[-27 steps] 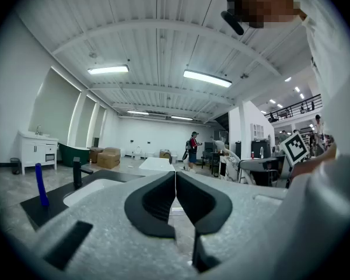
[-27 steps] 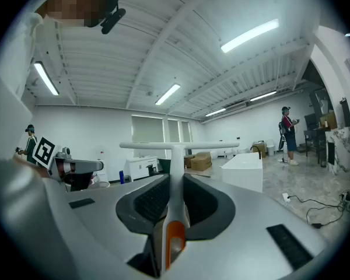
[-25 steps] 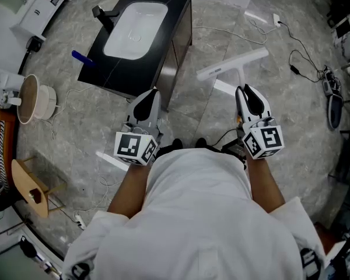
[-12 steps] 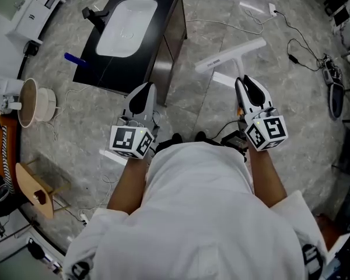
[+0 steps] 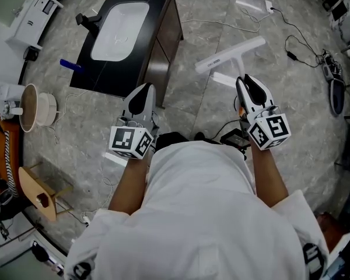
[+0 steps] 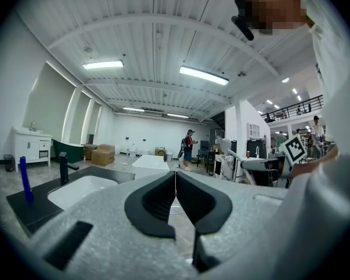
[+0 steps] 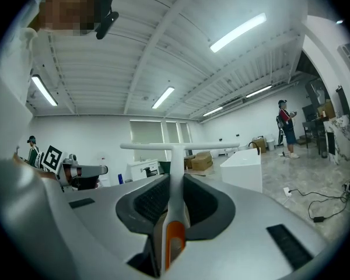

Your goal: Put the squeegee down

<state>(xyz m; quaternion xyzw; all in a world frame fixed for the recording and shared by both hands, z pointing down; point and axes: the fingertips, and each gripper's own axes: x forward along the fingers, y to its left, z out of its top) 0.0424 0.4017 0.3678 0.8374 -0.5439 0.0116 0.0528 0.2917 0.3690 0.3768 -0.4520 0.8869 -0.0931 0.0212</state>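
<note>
- The right gripper [image 5: 245,82] has its jaws pinching the squeegee [image 5: 230,56] by its white handle, which runs straight out between the two black pads.
- In the right gripper view the handle's orange section sits deep between the jaws of the right gripper [image 7: 174,178], near their base. The white shaft of the squeegee [image 7: 174,156] passes out beyond the tips.
- The squeegee's long white blade lies crosswise just ahead of the right jaws, like the top bar of a T. It is off the floor [image 5: 186,107].
- The left gripper [image 5: 146,90] has its jaws pressed together, the pads meeting along a thin line with nothing between them; the left gripper view shows this plainly [image 6: 175,177].
- Ahead of the left jaws and to their left stands a black worktop [image 5: 158,10] with a white basin [image 5: 119,31] sunk into it.
- A black faucet [image 5: 87,20] stands at the basin's far-left end, and a blue object [image 5: 70,66] stands on the worktop's left edge.
- A cable [image 5: 262,17] trails over the floor well ahead of the right jaws, beyond the blade.
</note>
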